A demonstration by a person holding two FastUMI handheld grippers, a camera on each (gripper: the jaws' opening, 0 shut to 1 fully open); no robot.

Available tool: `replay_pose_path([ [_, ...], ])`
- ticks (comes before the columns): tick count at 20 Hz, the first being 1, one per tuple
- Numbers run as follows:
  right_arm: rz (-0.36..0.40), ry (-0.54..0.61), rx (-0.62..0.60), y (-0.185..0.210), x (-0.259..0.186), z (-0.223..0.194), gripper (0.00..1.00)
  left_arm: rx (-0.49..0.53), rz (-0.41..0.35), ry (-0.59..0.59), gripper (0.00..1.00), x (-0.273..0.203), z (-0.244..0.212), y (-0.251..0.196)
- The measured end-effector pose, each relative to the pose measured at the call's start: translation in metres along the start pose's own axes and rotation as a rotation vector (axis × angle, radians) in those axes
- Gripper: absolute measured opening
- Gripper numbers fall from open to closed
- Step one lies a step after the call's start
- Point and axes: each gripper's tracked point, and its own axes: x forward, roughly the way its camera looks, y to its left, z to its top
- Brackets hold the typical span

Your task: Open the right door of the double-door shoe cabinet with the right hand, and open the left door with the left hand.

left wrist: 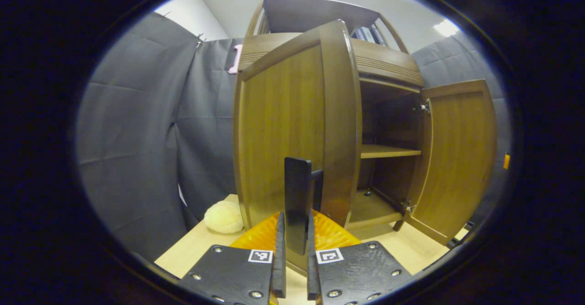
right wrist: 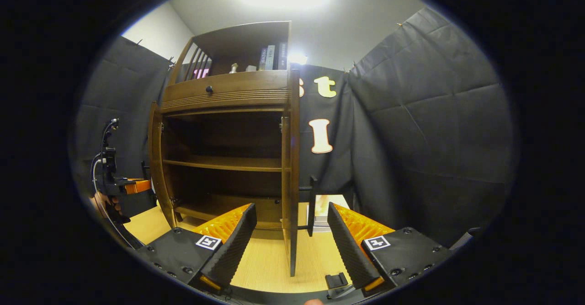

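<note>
- Left gripper view: left gripper (left wrist: 296, 250) pinches the left door's handle (left wrist: 298, 200); left door (left wrist: 292, 126) swung out, right door (left wrist: 457, 154) wide open.
- Right gripper view: right gripper (right wrist: 290, 236) spread, straddling the right door's edge (right wrist: 294, 168) untouched; books (right wrist: 272, 57) on the top shelf.

The brown wooden double-door shoe cabinet (left wrist: 388, 67) is seen from low and very near its open left door (left wrist: 292, 126) in the left gripper view, and from low, farther back, edge-on to the open right door (right wrist: 294, 168) in the right gripper view, the shelved interior being shared.
</note>
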Motion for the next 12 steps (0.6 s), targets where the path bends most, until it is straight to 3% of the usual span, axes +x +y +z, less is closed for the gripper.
replay_pose_path([
  [3, 0.033, 0.005, -0.008, 0.016, 0.004, -0.002, 0.98, 0.022, 0.014, -0.009, 0.17, -0.007, 0.001, 0.012],
  [4, 0.041, 0.006, -0.009, 0.02, 0.004, -0.002, 0.97, 0.021, 0.017, -0.009, 0.22, -0.011, 0.002, 0.015],
  [12, 0.073, -0.001, -0.016, 0.048, 0.005, 0.0, 0.97, 0.016, 0.038, -0.01, 0.22, -0.027, 0.001, 0.046],
])
